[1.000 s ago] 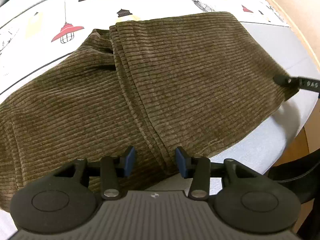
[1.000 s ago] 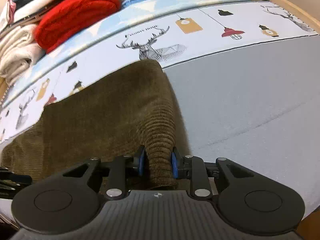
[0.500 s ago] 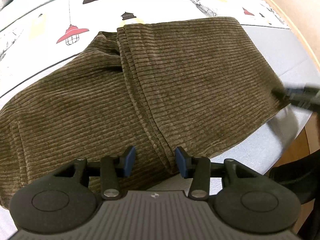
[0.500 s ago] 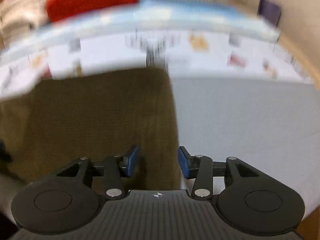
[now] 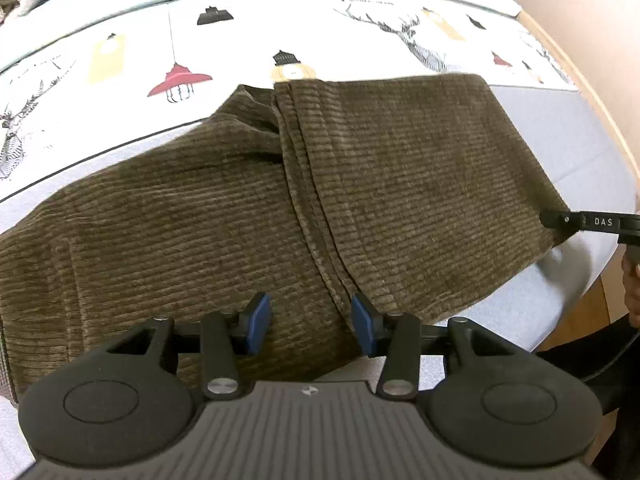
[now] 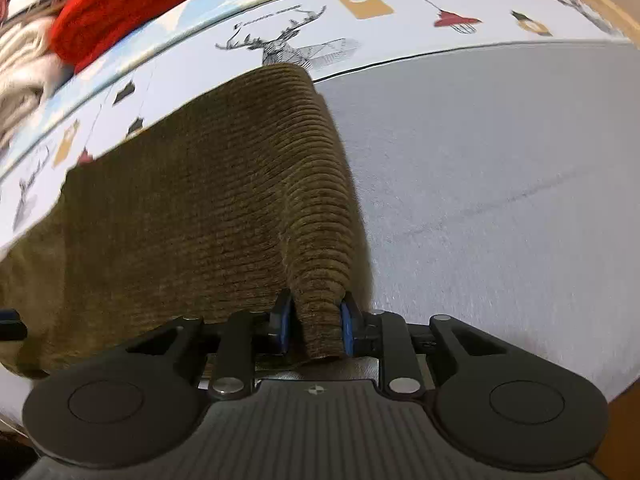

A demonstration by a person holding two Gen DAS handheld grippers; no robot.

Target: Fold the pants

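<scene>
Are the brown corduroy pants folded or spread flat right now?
Folded. The pants have one layer doubled over the other along a stacked edge; the right gripper pinches the fold.

The left gripper (image 5: 307, 320) sits low in the centre of its frame, jaws spread wide with blue pads (image 5: 256, 318) clearly apart and nothing between them. The right gripper (image 6: 314, 322) sits at lower centre of its frame, jaws drawn close and pinching a fold of the pants (image 6: 208, 208). In the left view its finger shows at the right edge.
</scene>
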